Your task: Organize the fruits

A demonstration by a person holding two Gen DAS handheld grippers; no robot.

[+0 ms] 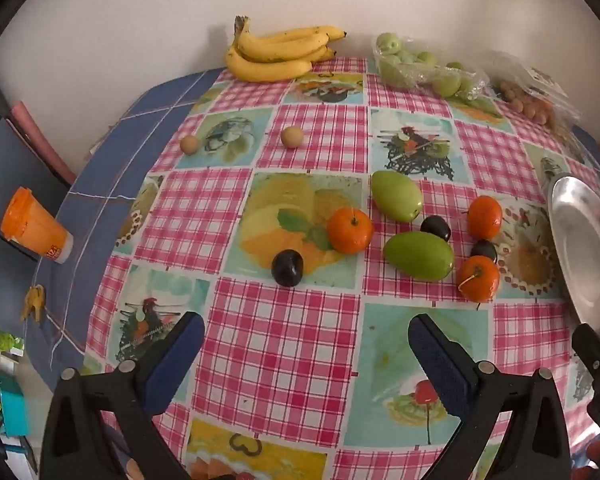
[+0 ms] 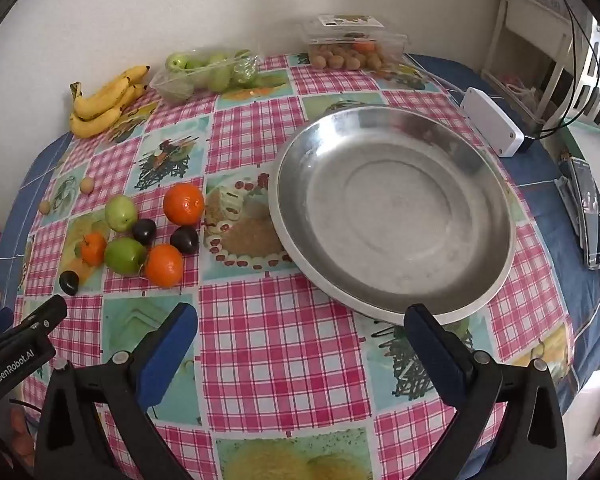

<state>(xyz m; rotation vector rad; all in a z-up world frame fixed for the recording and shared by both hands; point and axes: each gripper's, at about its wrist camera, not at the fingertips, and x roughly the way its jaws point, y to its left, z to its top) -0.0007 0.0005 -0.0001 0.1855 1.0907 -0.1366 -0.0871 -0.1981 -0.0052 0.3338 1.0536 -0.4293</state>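
Round counter (image 2: 284, 320) w/ pink-check fruit-print cloth over blue cover, against white wall. Loose fruit cluster (image 1: 416, 232): oranges, green fruit, dark plums, left of empty steel bowl (image 2: 392, 216). Bananas (image 1: 280, 52) at back by wall. Left claw (image 1: 306, 332) & right claw (image 2: 300, 320) both spread wide, gripping nothing, above the cloth.

The left gripper (image 1: 306, 340) hovers with jaws spread wide above the pink-checked tablecloth (image 1: 284, 344). Ahead of them lie a dark round plum (image 1: 287, 267), an orange tangerine (image 1: 349, 230) and two green oval fruits (image 1: 419, 255); a yellow banana bunch (image 1: 280, 52) sits far beyond.
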